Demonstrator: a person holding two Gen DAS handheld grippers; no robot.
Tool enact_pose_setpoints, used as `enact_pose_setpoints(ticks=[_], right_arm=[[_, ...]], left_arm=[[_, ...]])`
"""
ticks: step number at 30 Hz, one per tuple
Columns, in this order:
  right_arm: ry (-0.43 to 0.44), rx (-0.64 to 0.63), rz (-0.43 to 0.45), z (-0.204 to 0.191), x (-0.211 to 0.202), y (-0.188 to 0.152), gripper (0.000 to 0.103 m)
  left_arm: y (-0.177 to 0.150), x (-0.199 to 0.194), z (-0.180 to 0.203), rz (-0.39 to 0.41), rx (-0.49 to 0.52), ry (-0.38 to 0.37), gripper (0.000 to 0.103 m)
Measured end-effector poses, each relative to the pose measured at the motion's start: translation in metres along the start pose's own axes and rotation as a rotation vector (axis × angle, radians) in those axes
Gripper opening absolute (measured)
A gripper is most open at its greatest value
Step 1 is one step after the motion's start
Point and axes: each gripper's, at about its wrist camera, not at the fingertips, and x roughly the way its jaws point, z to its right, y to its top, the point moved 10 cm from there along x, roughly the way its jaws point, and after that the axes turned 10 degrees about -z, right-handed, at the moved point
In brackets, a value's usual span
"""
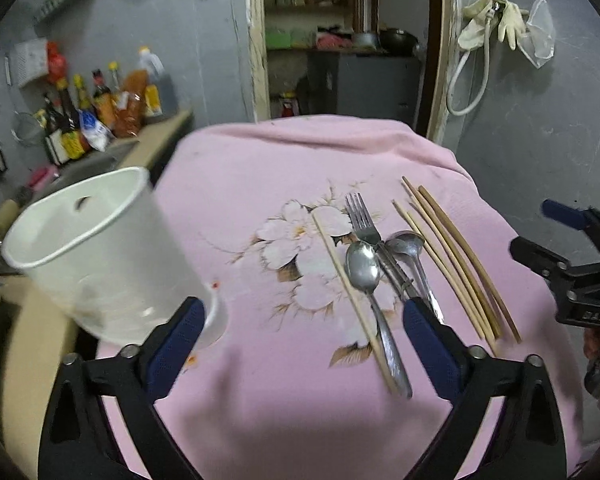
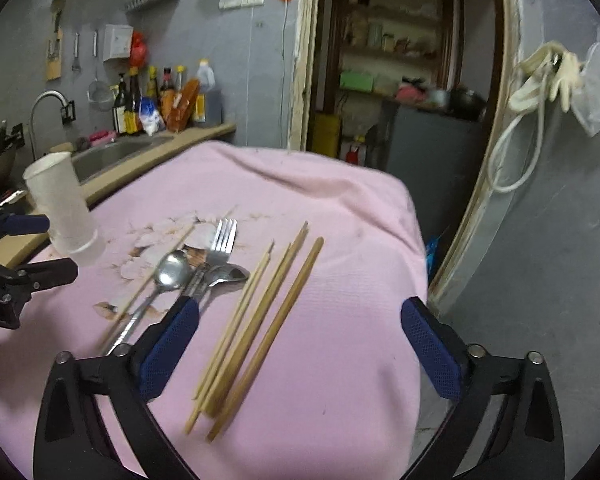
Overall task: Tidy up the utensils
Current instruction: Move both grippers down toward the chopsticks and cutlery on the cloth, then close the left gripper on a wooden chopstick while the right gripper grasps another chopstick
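Steel fork (image 1: 362,218), steel spoons (image 1: 363,266) and loose wooden chopsticks (image 2: 260,320) all lie mid-desk on pink flowered cloth (image 1: 260,168). White plastic holder cup (image 1: 100,248) stands left, looks empty. Nothing sorted yet. Left tongs (image 1: 300,344) spread, empty. Right tongs (image 2: 300,344) spread over chopsticks, gripping nothing.

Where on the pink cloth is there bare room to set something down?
Free: the far cloth beyond the fork, and the strip right of the chopsticks. Crowded: the middle, around the spoons, and the white cup at left.
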Motion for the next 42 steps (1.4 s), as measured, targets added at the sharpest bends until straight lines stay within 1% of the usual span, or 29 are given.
enact_pose_setpoints(ticks=[1,3,4,5,6,7,8,9,12,15,17,22,25,27,32,35,37,39,40,42], right_arm=[[0.015,0.001,-0.020,0.002,0.007,0.002,0.088],[0.038,0.010,-0.053,0.006,0.019,0.005,0.078],[0.047,0.018,-0.066,0.008,0.024,0.006,0.069],[0.071,0.032,-0.088,0.011,0.032,0.008,0.062],[0.088,0.043,-0.103,0.013,0.037,0.009,0.060],[0.106,0.060,-0.122,0.015,0.044,0.010,0.055],[0.116,0.070,-0.134,0.018,0.049,0.012,0.049],[0.122,0.074,-0.146,0.019,0.055,0.014,0.046],[0.138,0.092,-0.178,0.023,0.070,0.020,0.038],[0.150,0.111,-0.209,0.024,0.084,0.026,0.032],[0.146,0.123,-0.227,0.028,0.092,0.030,0.026],[0.156,0.173,-0.282,0.035,0.114,0.034,0.019],[0.162,0.175,-0.313,0.033,0.123,0.032,0.019],[0.149,0.163,-0.330,0.031,0.127,0.031,0.019],[0.110,0.128,-0.350,0.028,0.130,0.029,0.019],[0.106,0.114,-0.358,0.026,0.131,0.029,0.019],[0.106,0.111,-0.367,0.027,0.131,0.030,0.019],[0.088,0.089,-0.369,0.027,0.131,0.030,0.015],[0.074,0.089,-0.365,0.027,0.130,0.030,0.013],[0.056,0.088,-0.352,0.025,0.130,0.031,0.012]], left_arm=[[0.002,0.004,0.001,-0.010,0.002,-0.007,0.088],[0.010,0.015,0.002,-0.039,0.001,-0.029,0.079],[0.014,0.019,0.003,-0.048,-0.001,-0.039,0.076],[0.018,0.025,0.003,-0.061,-0.002,-0.047,0.070],[0.022,0.032,0.003,-0.076,-0.002,-0.051,0.064],[0.025,0.037,0.005,-0.090,0.001,-0.054,0.060],[0.029,0.044,0.005,-0.106,0.005,-0.060,0.055],[0.034,0.050,0.006,-0.119,0.006,-0.060,0.049],[0.042,0.069,0.001,-0.164,-0.018,-0.068,0.039],[0.046,0.084,-0.004,-0.204,-0.032,-0.068,0.033],[0.049,0.093,-0.007,-0.222,-0.033,-0.061,0.032],[0.047,0.107,-0.008,-0.270,-0.049,-0.072,0.029],[0.045,0.111,-0.008,-0.283,-0.049,-0.073,0.028],[0.045,0.113,-0.009,-0.289,-0.048,-0.076,0.028],[0.048,0.117,-0.009,-0.302,-0.049,-0.080,0.028],[0.050,0.118,-0.007,-0.304,-0.052,-0.071,0.028],[0.051,0.119,-0.003,-0.301,-0.040,-0.064,0.025],[0.052,0.119,0.001,-0.294,-0.027,-0.062,0.013],[0.053,0.119,0.002,-0.293,-0.025,-0.067,0.009],[0.053,0.119,0.003,-0.288,-0.031,-0.066,0.004]])
